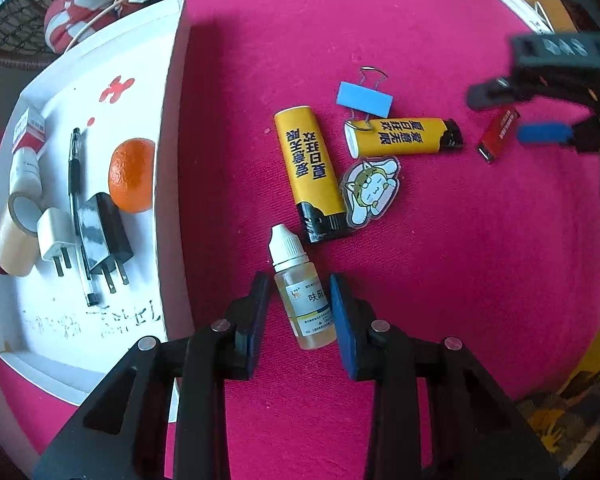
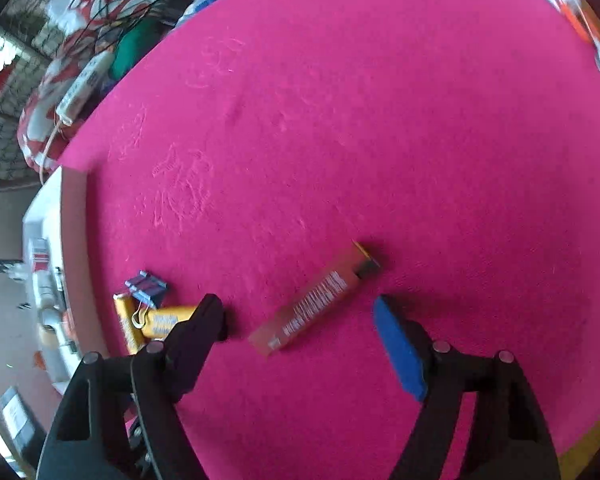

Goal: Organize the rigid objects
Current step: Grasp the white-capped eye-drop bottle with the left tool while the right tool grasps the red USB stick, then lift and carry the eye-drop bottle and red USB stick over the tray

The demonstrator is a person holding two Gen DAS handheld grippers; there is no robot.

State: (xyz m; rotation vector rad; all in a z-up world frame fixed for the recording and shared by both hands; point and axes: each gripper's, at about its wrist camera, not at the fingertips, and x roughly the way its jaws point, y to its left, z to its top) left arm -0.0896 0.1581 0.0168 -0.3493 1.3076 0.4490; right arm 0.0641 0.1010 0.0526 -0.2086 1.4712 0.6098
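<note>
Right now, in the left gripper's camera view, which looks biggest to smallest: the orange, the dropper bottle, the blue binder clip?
1. Dropper bottle, though it lies nearest the camera, so that may flatter it.
2. Orange.
3. Blue binder clip, clearly smallest.

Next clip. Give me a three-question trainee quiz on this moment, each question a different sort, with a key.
1. True or false: the left gripper has its jaws on either side of the dropper bottle.
2. Multiple choice: what lies between the jaws of the right gripper? A) red lighter B) binder clip C) orange
3. Fill in: the orange sits in the white ____.

Key: 1 true; 2 A; 3 tray.
</note>
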